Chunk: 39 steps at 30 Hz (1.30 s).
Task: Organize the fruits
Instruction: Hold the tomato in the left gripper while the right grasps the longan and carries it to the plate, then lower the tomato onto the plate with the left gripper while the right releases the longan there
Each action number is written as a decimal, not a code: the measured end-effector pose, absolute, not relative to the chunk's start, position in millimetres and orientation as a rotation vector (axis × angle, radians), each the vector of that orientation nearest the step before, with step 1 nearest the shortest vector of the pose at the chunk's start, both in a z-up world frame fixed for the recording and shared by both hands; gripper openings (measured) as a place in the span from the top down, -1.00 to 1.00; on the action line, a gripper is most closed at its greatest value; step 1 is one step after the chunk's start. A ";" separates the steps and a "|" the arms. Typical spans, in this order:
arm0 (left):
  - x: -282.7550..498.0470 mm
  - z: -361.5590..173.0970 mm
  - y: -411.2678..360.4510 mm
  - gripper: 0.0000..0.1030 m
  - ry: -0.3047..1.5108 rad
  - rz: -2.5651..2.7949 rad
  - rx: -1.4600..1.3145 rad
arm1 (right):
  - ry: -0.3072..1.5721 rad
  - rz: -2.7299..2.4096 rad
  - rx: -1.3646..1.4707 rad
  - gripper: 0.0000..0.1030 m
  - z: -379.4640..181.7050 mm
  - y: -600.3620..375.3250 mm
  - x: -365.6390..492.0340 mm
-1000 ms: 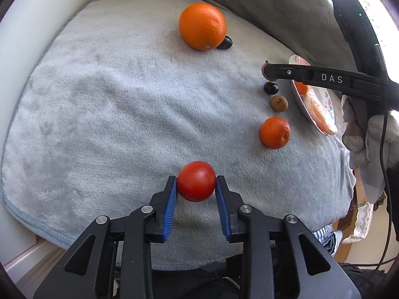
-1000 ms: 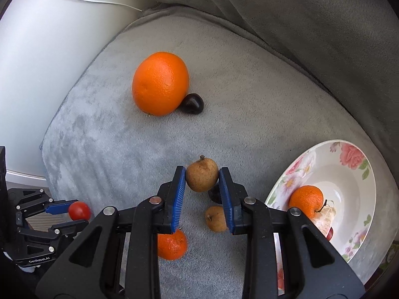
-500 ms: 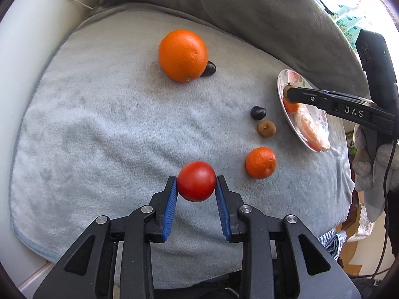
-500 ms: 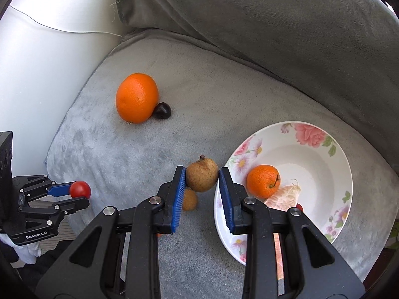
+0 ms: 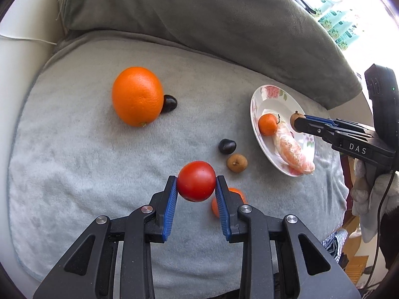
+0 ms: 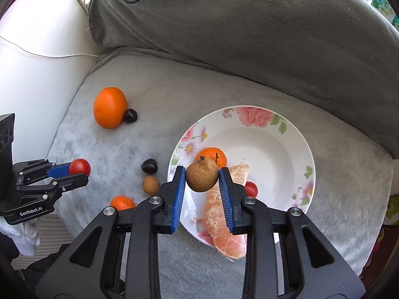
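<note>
My left gripper (image 5: 196,186) is shut on a red tomato (image 5: 196,181), held above the grey blanket (image 5: 74,164) near a small tangerine (image 5: 237,194). My right gripper (image 6: 202,180) is shut on a brown round fruit (image 6: 202,176), over the left part of a flowered white plate (image 6: 281,134). The plate holds a tangerine (image 6: 212,155), a peeled citrus segment (image 6: 219,226) and a small red tomato (image 6: 251,189). On the blanket lie a large orange (image 5: 137,96), two dark plums (image 5: 169,103) (image 5: 227,145) and a second brown fruit (image 5: 237,163).
A thick grey cushion (image 6: 261,32) rises behind the blanket. A white surface with a thin cable (image 6: 37,54) lies to the left. The blanket's front edge drops off toward the floor; a gloved hand (image 5: 374,199) holds the right gripper.
Both grippers have travelled right, toward the plate, each still holding its fruit. The brown fruit has gone from over the blanket to over the plate; the tomato now hangs by the small tangerine.
</note>
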State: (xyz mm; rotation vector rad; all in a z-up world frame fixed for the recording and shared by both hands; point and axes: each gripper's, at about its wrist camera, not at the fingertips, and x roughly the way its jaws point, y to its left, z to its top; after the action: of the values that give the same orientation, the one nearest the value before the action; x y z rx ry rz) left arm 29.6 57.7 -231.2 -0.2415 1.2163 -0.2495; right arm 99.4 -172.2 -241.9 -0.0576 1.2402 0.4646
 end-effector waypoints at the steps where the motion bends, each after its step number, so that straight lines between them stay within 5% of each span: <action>1: 31.7 -230.8 54.3 0.44 1.215 -0.254 -0.239 | 1.240 0.455 -0.052 0.44 -242.1 -177.3 99.9; 39: 96.1 -241.9 -46.4 0.44 1.254 -0.431 -0.128 | 1.283 0.332 0.074 0.44 -267.6 -258.5 118.1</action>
State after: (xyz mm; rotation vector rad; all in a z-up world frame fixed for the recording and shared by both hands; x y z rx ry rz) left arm 96.1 -46.4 -241.9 -0.1280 1.2536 -0.4314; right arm 118.1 -258.5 -267.6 0.0742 1.2834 0.3324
